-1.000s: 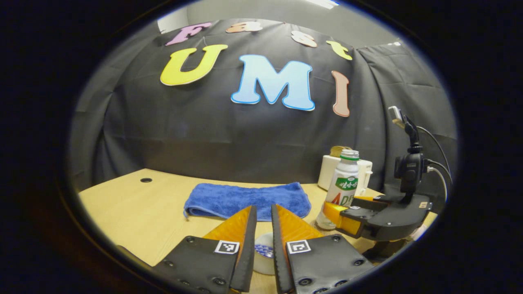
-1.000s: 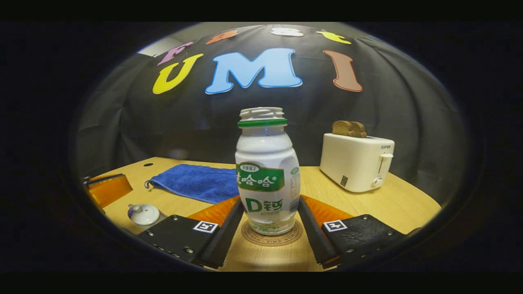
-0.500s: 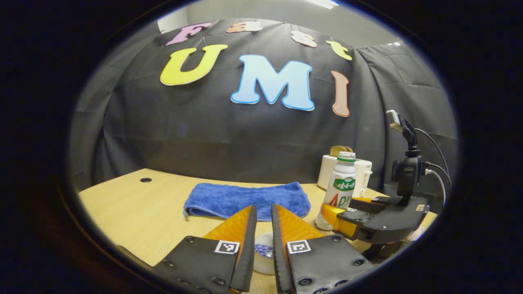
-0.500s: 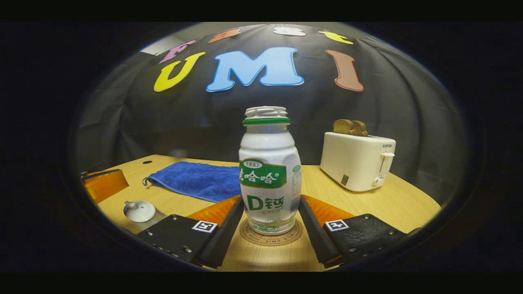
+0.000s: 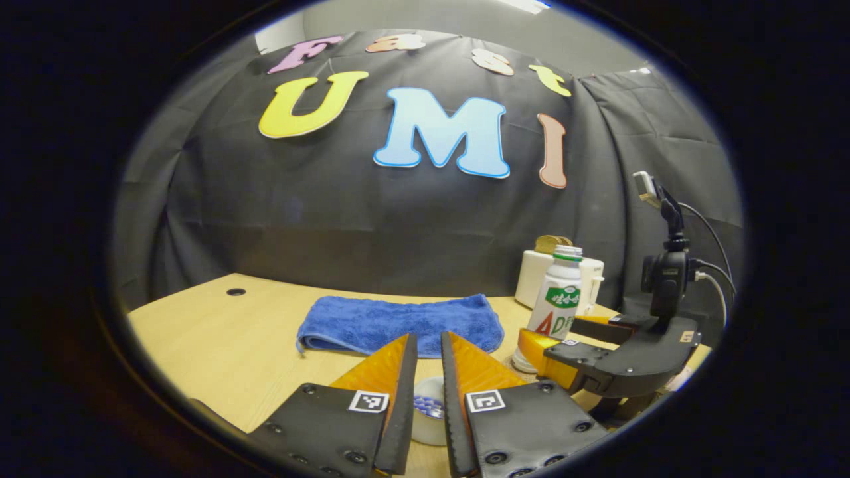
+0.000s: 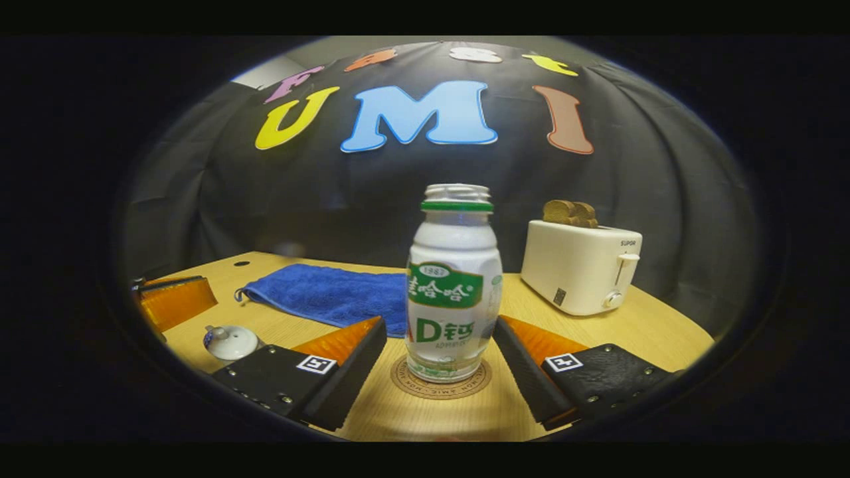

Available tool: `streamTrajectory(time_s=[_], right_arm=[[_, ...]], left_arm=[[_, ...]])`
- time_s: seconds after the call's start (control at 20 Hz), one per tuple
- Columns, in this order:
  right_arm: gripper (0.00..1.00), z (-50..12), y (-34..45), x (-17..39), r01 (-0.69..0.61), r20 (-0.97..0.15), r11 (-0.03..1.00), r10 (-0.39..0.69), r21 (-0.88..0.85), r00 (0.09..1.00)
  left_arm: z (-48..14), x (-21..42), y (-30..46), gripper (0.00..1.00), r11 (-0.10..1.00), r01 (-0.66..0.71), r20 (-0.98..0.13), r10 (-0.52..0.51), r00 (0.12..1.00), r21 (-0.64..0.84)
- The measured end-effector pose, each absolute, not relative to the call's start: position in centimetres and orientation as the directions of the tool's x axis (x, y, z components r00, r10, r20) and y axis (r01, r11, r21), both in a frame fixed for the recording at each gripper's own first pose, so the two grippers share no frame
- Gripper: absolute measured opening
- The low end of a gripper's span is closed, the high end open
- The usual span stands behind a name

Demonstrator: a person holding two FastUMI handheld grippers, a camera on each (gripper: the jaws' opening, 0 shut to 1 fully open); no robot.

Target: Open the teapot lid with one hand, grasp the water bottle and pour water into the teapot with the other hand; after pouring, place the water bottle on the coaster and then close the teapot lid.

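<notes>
While the right gripper (image 6: 435,345) stands with its jaws apart, clear of both sides of the water bottle (image 6: 454,285) upright on the coaster (image 6: 441,387), the left gripper (image 5: 429,362) holds its jaws narrowly parted above the teapot lid (image 5: 428,418). Beyond, the wooden table (image 6: 637,332) carries a blue towel (image 6: 325,293) and toaster (image 6: 581,265) before the black cloth wall.

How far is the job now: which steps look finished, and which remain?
The bottle stands upright on the coaster, and the right gripper is open around it, not touching. The left gripper is nearly closed over the white lid; whether that lid sits on the teapot cannot be told.
</notes>
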State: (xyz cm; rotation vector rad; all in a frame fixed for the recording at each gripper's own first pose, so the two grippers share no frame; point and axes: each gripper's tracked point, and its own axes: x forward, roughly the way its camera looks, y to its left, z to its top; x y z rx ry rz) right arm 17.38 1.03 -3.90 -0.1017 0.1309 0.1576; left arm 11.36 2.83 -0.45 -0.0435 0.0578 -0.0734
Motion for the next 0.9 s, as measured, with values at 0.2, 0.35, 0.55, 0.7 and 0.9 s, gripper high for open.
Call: streamTrajectory(time_s=[0.2,0.35,0.55,0.7,0.9], right_arm=[[0.98,-3.3,0.3,16.4,-0.139,-0.112,0.984,0.126,-0.113,0.986],[0.98,-2.8,0.0,15.6,-0.128,-0.102,0.987,0.118,-0.098,0.988],[0.98,-1.9,-0.6,13.6,-0.110,-0.072,0.991,0.105,-0.071,0.992],[0.98,-1.3,-0.7,11.2,-0.112,-0.052,0.992,0.110,-0.050,0.993],[0.98,-1.4,-1.2,7.1,-0.109,-0.032,0.993,0.108,-0.040,0.994]], left_arm=[[-0.5,11.4,2.7,0.31,0.996,0.072,-0.057,-0.075,0.996,-0.042],[-0.4,11.3,2.7,0.31,0.997,0.072,-0.057,-0.074,0.996,-0.034],[0.0,10.8,2.9,0.31,0.997,0.066,-0.047,-0.067,0.997,-0.026],[0.4,9.7,2.5,0.31,0.997,0.073,-0.022,-0.073,0.997,-0.015],[-0.5,7.0,1.1,0.31,0.994,0.104,-0.037,-0.105,0.994,-0.033]])
